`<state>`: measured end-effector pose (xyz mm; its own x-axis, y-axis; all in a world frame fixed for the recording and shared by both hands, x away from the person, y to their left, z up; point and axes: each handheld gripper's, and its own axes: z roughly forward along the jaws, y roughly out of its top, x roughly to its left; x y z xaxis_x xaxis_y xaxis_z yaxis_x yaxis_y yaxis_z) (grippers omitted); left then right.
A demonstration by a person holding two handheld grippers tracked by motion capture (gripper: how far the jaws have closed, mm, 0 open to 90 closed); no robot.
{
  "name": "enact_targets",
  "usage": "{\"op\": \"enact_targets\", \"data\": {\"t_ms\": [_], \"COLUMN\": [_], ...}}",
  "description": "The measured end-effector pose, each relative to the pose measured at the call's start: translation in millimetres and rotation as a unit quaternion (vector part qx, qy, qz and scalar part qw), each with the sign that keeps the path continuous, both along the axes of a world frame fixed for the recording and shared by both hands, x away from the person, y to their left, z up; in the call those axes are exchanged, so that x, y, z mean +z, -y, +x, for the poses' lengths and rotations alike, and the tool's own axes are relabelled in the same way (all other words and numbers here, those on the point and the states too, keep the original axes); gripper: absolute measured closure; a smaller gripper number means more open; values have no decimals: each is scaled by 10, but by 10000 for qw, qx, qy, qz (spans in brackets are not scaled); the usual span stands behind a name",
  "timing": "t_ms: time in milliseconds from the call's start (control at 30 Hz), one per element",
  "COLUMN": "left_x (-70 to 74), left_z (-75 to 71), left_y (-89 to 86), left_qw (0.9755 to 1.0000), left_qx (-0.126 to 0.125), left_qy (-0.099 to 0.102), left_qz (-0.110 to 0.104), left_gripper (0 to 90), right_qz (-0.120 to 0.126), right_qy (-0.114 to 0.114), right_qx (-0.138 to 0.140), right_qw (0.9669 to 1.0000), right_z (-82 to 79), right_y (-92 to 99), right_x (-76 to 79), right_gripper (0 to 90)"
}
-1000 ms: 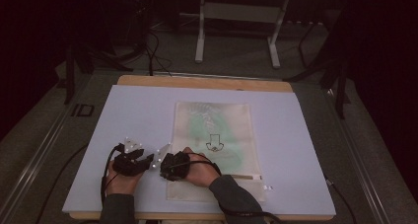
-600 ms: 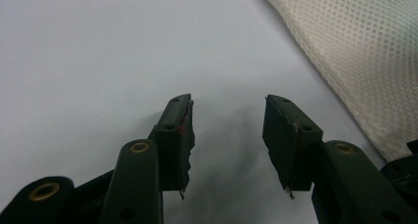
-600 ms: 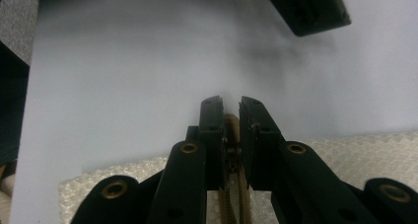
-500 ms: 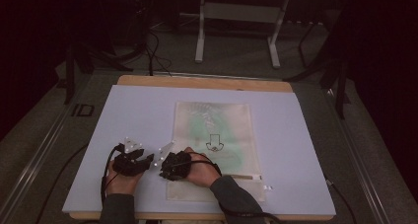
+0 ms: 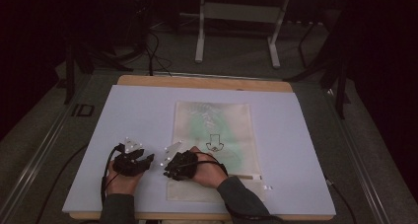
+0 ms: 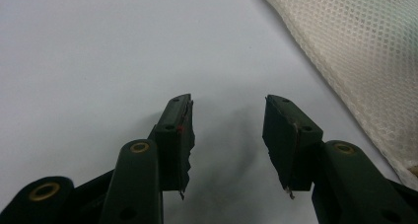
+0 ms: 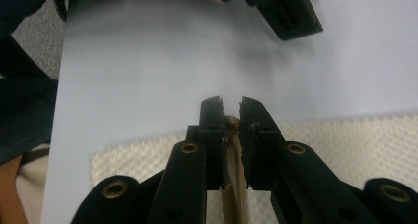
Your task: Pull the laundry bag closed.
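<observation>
The mesh bag (image 5: pixel 213 145) is lying flat on the white table (image 5: pixel 138 115), its long axis running away from us. Going left to right, we are holding our left gripper (image 6: pixel 229 130) wide open and empty over bare table, the bag's edge just beside it, while our right gripper (image 7: pixel 230 116) is pinching the bag's near-left edge between nearly closed jaws.

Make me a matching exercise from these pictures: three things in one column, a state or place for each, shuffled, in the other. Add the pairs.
Things:
1. left gripper
2. right gripper
3. mesh bag

States or places:
A. flat on the white table cover
B. jaws apart, nothing between them
C. jaws nearly closed on the bag's edge strip

Pairs: 1-B, 2-C, 3-A
</observation>
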<state>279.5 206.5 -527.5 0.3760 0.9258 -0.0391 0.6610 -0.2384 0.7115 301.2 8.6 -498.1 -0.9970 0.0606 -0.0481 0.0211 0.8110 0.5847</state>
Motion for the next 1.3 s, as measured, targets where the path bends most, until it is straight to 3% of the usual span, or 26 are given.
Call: {"op": "enact_targets", "data": {"t_ms": [300,700,967,1200,1300], "left_x": [5,38,37,31,29], "left_z": [-7,-45,-62,-70,-76], "left_y": [15,58,154,236,264], "left_qw": [10000,9995,9984,9972,9960], "left_qx": [-33,-241,-516,-711,-840], "left_qy": [9,41,-34,-80,-108], "left_qz": [-62,-187,-213,-226,-280], "left_gripper": [540,551,629,635,697], "right_qz": [-70,-162,-175,-143,-150], "right_qy": [-128,-413,-316,-311,-281], "right_qx": [-57,-110,-93,-127,-136], "right_qw": [9999,9990,9993,9993,9994], "right_z": [28,77,55,43,35], "right_y": [154,144,160,171,167], "right_x": [-65,-171,-190,-200,-200], "right_gripper": [810,814,820,819,819]}}
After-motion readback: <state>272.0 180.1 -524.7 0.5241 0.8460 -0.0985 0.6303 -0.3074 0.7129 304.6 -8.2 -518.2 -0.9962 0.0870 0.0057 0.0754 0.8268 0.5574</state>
